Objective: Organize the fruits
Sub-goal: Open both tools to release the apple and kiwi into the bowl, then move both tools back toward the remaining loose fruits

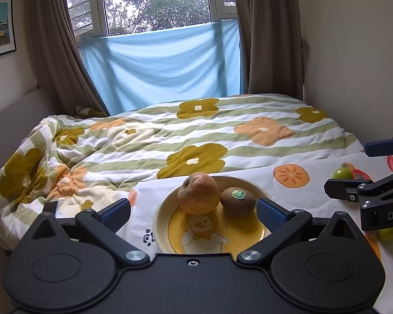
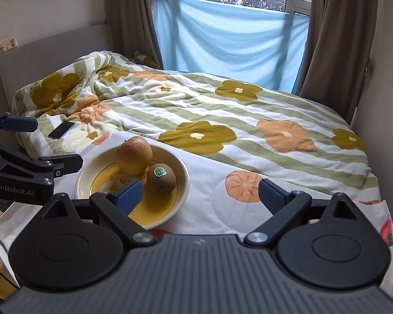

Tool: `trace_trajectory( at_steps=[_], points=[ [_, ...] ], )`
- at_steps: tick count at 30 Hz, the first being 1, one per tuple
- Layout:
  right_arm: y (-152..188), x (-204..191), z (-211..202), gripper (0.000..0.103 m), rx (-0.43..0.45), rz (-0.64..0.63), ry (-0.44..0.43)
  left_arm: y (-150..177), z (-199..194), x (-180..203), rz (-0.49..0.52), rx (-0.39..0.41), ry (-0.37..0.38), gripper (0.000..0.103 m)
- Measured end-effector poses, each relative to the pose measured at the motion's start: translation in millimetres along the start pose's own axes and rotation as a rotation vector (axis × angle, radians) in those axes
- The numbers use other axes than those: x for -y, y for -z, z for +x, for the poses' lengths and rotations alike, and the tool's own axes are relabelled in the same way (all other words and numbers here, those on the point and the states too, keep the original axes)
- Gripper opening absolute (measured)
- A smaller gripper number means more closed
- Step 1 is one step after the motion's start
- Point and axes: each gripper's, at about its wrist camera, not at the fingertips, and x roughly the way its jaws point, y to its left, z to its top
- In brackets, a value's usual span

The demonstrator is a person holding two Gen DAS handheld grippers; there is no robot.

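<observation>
A yellow-centred plate with a duckling picture sits on a white fruit-print cloth on the bed. On the plate an apple stands beside a kiwi with a green sticker. My left gripper hovers open just in front of the plate, holding nothing. My right gripper is wide open and empty, its left finger over the plate's near side by the kiwi. Two small green fruits lie on the cloth at the right.
A flowered striped duvet covers the bed behind the cloth. A dark phone lies on the duvet left of the plate. A wall stands close on the right, and curtains and a blue sheet hang at the window.
</observation>
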Motion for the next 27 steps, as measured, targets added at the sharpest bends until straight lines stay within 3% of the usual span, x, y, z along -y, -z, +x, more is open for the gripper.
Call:
trace_trajectory(
  at_steps=[12,27],
  points=[
    [59.0,75.4,-80.4,0.103,0.022,0.012,0.062,18.8,-43.7,91.0,-0.011,0.018,0.051,0.103],
    [162.4,170.5,-101.1,0.103,-0.067,0.188,0.193,61.0,-17.5,211.7,0.061,-0.034,0.217,0.103]
  ],
)
